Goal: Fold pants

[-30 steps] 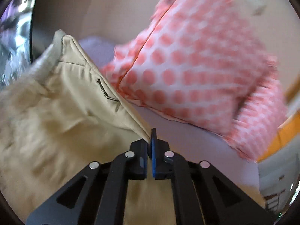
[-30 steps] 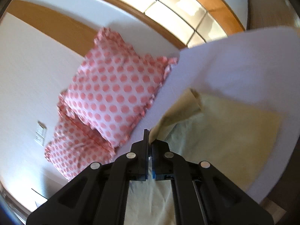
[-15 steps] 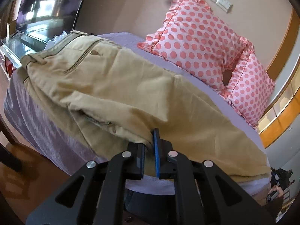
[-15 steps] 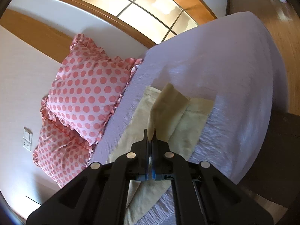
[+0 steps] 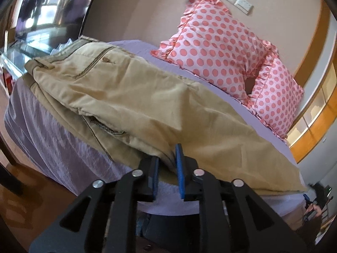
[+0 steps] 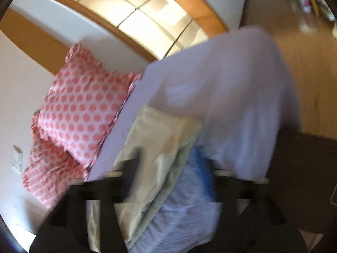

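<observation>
The left black two-finger gripper with blue pads (image 5: 167,164) is standing with its jaws a little apart, a fold of the khaki cotton pants (image 5: 130,97) sitting in the gap between the pads; whether the pads are pressing it cannot be told. The pants are lying folded lengthwise across the lavender bed sheet (image 5: 48,130), waistband at the far end, near two pink polka-dot ruffled pillows (image 5: 212,44). The right black gripper (image 6: 166,175), heavily blurred, is showing its fingers spread wide, the pant leg end (image 6: 160,145) lying between them untouched.
</observation>
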`<state>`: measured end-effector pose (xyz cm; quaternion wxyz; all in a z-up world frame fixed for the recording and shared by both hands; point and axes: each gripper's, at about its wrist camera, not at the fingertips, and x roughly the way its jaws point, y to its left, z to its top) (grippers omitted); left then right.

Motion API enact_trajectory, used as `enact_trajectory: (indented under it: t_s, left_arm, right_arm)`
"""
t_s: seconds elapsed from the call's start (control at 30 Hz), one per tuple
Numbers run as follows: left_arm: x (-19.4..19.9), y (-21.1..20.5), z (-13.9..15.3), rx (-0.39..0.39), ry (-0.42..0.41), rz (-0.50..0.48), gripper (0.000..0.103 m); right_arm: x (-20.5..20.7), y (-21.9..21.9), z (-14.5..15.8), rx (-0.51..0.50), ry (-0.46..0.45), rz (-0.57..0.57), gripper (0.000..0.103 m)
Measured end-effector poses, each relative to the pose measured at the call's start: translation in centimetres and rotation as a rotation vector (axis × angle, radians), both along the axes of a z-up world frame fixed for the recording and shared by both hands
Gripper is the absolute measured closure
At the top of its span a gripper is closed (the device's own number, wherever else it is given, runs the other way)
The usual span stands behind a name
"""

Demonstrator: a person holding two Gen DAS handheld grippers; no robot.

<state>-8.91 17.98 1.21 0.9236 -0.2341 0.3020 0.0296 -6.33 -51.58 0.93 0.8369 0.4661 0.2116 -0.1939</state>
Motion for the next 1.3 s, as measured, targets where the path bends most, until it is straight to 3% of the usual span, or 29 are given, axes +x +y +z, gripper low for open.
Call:
enact_trajectory:
  t_s: [0.17, 0.27, 0.33, 0.4, 0.43, 0.53, 0.67, 0.73, 0.83, 0.93, 1.0, 1.1, 1.23, 1.3]
  left_arm:
    - [-1.9, 0.2, 0.0, -0.005, -0.032, 0.003, 0.081]
    - [-3.2, 1.1, 0.3, -0.024, -0.07, 0.048, 0.073]
    - [-4.0, 1.8, 0.6, -0.026, -0.093, 0.086, 0.07]
    - [-4.4, 2.3, 0.8, -0.036, -0.11, 0.11, 0.063]
    - [-4.6, 2.6, 0.7, -0.043, -0.112, 0.123, 0.062]
    - [-4.7, 3.2, 0.4, -0.056, -0.108, 0.132, 0.06]
    - [-5.2, 3.5, 0.3, -0.059, -0.127, 0.133, 0.045]
    - [-5.4, 3.2, 0.5, -0.042, -0.144, 0.132, 0.036]
    - [-5.5, 2.7, 0.7, -0.037, -0.171, 0.104, 0.03]
    - [-5.5, 2.0, 0.9, -0.023, -0.186, 0.072, 0.024]
    - [-5.2, 1.4, 0.9, 0.006, -0.175, 0.049, 0.021]
    - [-4.7, 1.1, 0.5, 0.023, -0.144, 0.018, 0.02]
    - [-3.9, 1.3, -0.5, 0.008, -0.109, -0.021, 0.02]
    - [-3.1, 1.2, -1.1, -0.004, -0.093, -0.044, 0.02]
  right_arm:
    - [0.0, -0.3, -0.5, -0.022, 0.008, 0.008, 0.043]
    - [1.0, 0.3, -0.8, -0.033, -0.002, 0.065, 0.053]
    - [1.5, 0.7, -1.1, -0.038, -0.019, 0.095, 0.054]
    - [2.0, 1.0, -1.2, -0.053, -0.018, 0.112, 0.072]
    - [2.5, 1.1, -1.8, -0.028, -0.031, 0.143, 0.095]
    - [3.0, 1.2, -2.3, -0.024, -0.062, 0.168, 0.097]
    - [4.5, 4.0, 1.5, -0.119, -0.132, 0.238, 0.098]
    - [5.8, 7.7, 4.7, -0.186, -0.202, 0.344, 0.098]
    - [8.1, 16.3, 8.4, -0.258, -0.309, 0.595, 0.098]
    - [9.7, 26.9, 9.1, -0.291, -0.345, 0.907, 0.098]
    - [10.2, 34.7, 7.2, -0.333, -0.26, 1.162, 0.097]
    - [9.3, 41.1, 4.1, -0.442, -0.122, 1.373, 0.086]
    - [7.8, 40.7, 3.1, -0.397, -0.131, 1.363, 0.027]
    - [8.2, 39.0, 3.7, -0.341, -0.167, 1.325, 0.023]
